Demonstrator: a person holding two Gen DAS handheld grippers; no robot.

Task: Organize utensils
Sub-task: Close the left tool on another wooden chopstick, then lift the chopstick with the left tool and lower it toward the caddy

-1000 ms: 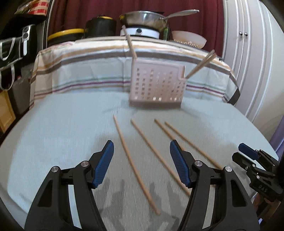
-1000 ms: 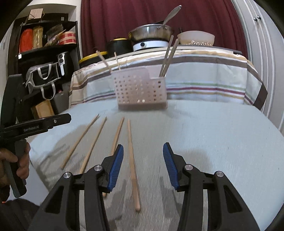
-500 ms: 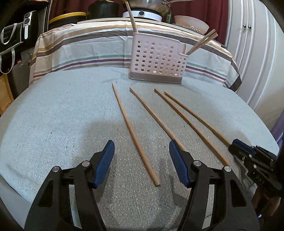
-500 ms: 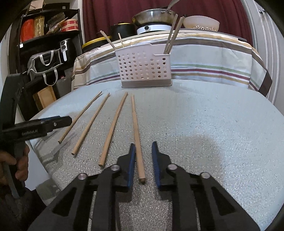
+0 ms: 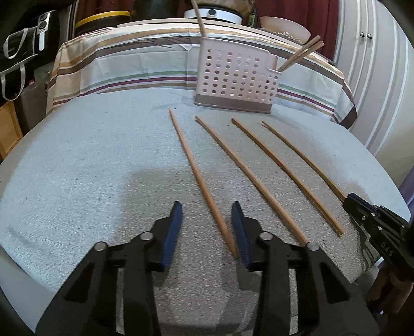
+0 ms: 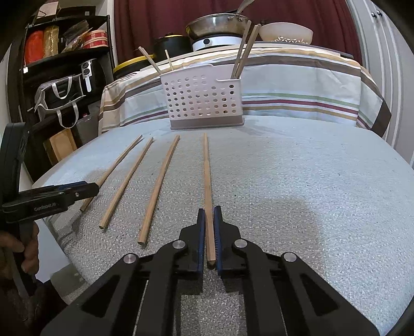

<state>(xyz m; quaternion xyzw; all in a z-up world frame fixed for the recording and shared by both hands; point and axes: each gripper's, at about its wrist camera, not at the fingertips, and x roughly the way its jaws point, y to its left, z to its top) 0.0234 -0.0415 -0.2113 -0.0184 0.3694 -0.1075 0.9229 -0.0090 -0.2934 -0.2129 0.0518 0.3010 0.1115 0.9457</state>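
Observation:
Four wooden chopsticks lie side by side on the grey-clothed table (image 5: 77,168), pointing at a perforated caddy (image 5: 236,75) (image 6: 201,100) that holds more chopsticks. My left gripper (image 5: 205,206) (image 6: 77,192) is closing around the near end of the leftmost chopstick (image 5: 196,175) (image 6: 113,168). The stick lies against the right finger, with a gap on its left side. My right gripper (image 6: 209,210) (image 5: 354,204) is shut on the near end of the rightmost chopstick (image 6: 206,168) (image 5: 305,155). Two middle chopsticks (image 5: 245,170) (image 5: 282,168) lie untouched.
Behind the caddy stands a striped-cloth table (image 6: 297,85) carrying a pan (image 6: 214,24), a cooker and a white bowl (image 6: 286,32). A dark shelf with bags (image 6: 59,93) is at the left, white cabinet doors (image 5: 375,77) at the right. The table's rounded edge runs close under both grippers.
My right gripper's jaws closed onto the rightmost chopstick's near end. My left gripper sank toward the table and its jaws narrowed around the leftmost chopstick's end.

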